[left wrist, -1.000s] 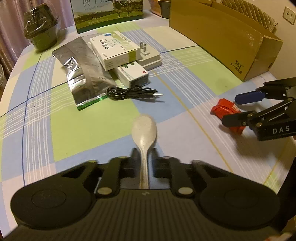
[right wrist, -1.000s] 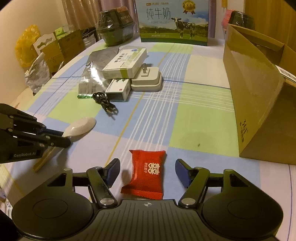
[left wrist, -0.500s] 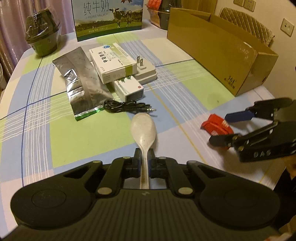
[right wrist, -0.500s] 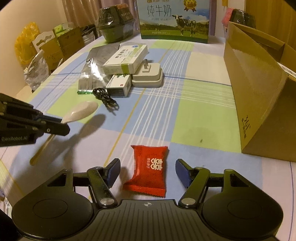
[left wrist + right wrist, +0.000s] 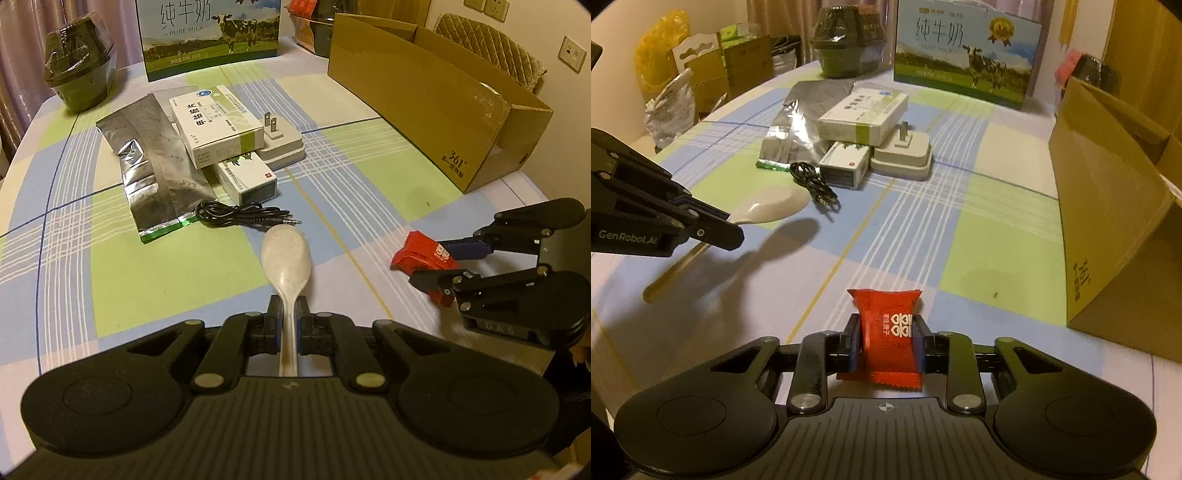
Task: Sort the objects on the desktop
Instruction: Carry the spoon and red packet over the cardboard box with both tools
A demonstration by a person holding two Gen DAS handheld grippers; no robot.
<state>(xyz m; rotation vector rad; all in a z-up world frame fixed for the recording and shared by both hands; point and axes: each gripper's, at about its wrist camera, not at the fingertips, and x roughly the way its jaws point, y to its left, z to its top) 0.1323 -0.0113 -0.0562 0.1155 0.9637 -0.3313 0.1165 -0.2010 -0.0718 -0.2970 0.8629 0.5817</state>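
Note:
A pale spoon [image 5: 286, 254] points forward from my left gripper [image 5: 288, 306], which is shut on its handle. In the right wrist view the spoon [image 5: 772, 208] hangs above the checked tablecloth and casts a shadow, with the left gripper [image 5: 735, 232] at the far left. My right gripper [image 5: 886, 325] has its jaws closing on a red candy packet [image 5: 882, 350], and both pads press the packet's sides. From the left wrist view the right gripper [image 5: 430, 264] pinches the red packet [image 5: 417, 251] low over the cloth at right.
An open cardboard box [image 5: 436, 107] stands along the right side. Mid-table lie a foil pouch [image 5: 155, 162], two medicine boxes [image 5: 218, 125], a white plug adapter [image 5: 284, 147] and a black cable [image 5: 236, 218]. A milk carton case [image 5: 210, 33] and a dark bowl [image 5: 81, 81] stand at the back.
The right jaws, wide apart around the red packet before, have closed onto it. The spoon in the left gripper has lifted off the cloth, its shadow now apart from it.

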